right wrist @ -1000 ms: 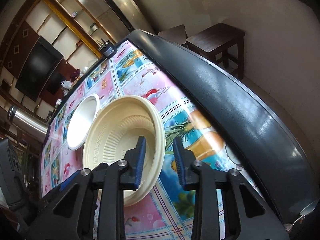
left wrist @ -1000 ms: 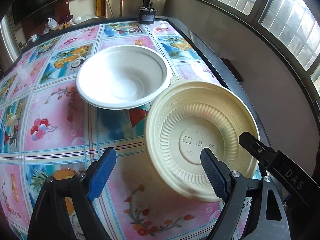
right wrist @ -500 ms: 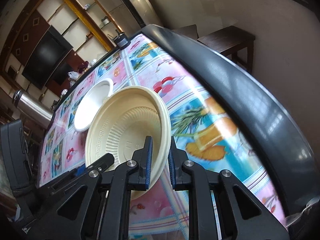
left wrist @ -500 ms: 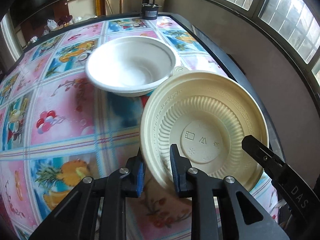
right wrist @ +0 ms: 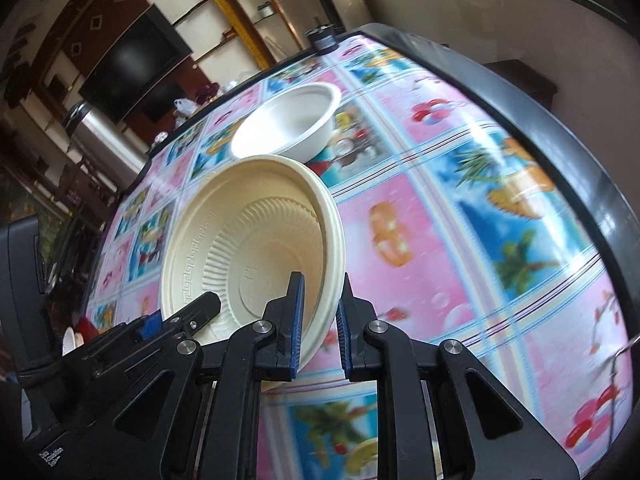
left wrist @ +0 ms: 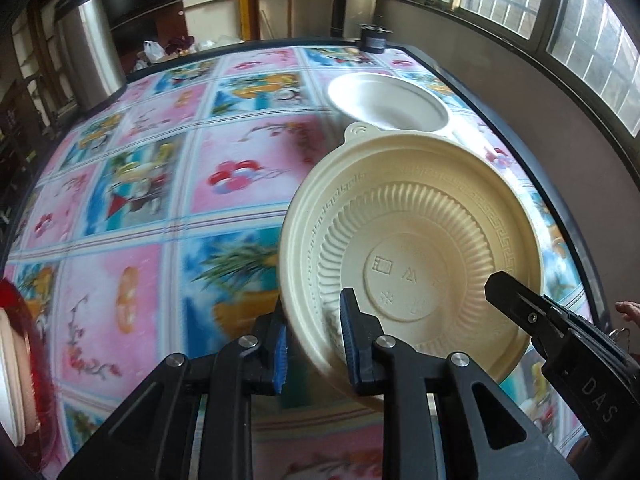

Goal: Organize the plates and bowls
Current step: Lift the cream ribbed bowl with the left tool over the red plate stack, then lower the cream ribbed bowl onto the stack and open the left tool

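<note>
A cream ribbed plastic plate (left wrist: 416, 240) hangs tilted above the table, held by both grippers. My left gripper (left wrist: 314, 346) is shut on its near left rim. My right gripper (right wrist: 320, 322) is shut on its right rim; the plate also shows in the right wrist view (right wrist: 248, 248). The right gripper's finger shows in the left wrist view (left wrist: 520, 300). A white bowl (left wrist: 388, 98) stands upright on the table beyond the plate, also in the right wrist view (right wrist: 288, 124).
The table carries a pink and blue fruit-patterned cloth (left wrist: 168, 200) and has a dark rim (right wrist: 552, 120). A steel canister (left wrist: 90, 40) stands at the far left. A small dark pot (left wrist: 374, 38) sits at the far edge. Red and pale dishes (left wrist: 16, 360) lie at the near left.
Both grippers have lifted the cream plate off the table and carried it leftward, away from the white bowl. A second ago the left gripper was open; it closed on the rim.
</note>
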A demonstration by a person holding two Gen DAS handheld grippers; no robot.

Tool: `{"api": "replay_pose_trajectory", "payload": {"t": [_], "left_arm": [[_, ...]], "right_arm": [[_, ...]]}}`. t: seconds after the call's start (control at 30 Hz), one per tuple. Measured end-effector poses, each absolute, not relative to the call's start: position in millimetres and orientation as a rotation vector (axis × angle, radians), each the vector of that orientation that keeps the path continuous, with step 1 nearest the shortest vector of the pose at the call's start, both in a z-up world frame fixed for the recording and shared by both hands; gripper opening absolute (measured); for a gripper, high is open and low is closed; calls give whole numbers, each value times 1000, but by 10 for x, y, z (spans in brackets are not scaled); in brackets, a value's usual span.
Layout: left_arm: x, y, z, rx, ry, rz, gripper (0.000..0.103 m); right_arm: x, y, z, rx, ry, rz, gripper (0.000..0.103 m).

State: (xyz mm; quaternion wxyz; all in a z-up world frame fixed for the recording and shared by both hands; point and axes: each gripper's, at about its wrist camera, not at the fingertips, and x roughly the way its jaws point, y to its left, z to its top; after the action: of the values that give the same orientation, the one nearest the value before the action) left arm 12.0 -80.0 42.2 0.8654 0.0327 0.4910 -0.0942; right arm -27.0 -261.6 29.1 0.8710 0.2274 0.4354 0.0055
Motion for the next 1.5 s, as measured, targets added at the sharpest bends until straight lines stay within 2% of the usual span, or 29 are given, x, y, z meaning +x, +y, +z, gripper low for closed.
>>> {"api": "replay_pose_trajectory", "payload": {"t": [0.33, 0.93, 1.5], "left_arm": [[-156, -126, 481, 35, 1006, -88, 22], [-501, 1039, 919, -58, 887, 107, 22], [-730, 1933, 914, -153, 891, 264, 23]], "right_arm": [[-336, -1889, 306, 390, 942, 124, 15], [-351, -609, 744, 243, 902, 337, 15], [-348, 503, 895, 113, 913, 519, 16]]}}
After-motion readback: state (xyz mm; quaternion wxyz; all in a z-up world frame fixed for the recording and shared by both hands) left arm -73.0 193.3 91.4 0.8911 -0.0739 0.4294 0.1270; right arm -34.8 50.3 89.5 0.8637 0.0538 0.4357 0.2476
